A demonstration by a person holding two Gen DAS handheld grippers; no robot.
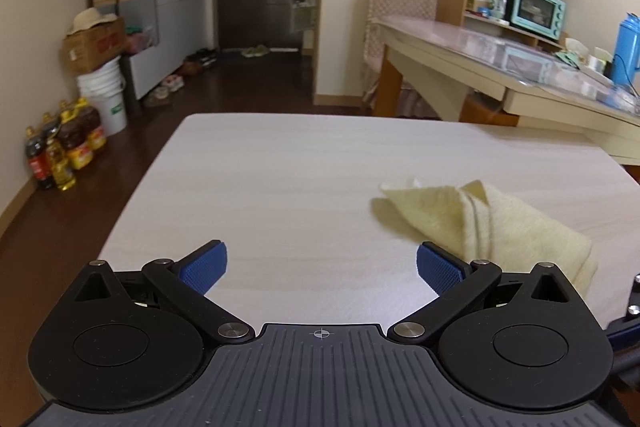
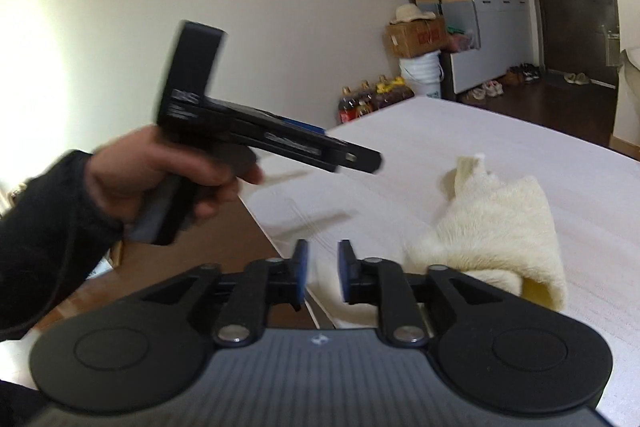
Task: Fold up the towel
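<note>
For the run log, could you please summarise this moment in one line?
towel: bunched on table, unheld | left gripper: open, empty | right gripper: open, empty, beside towel

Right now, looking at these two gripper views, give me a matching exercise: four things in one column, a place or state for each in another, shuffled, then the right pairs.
Things
1. towel
2. left gripper
3. right gripper
4. oil bottles

Places or states
A. jaws narrowly apart, nothing between the pads
B. standing on the dark floor by the wall
C. jaws spread wide over bare tabletop
D. lying crumpled on the white table

Pairs: 1-D, 2-C, 3-A, 4-B
</note>
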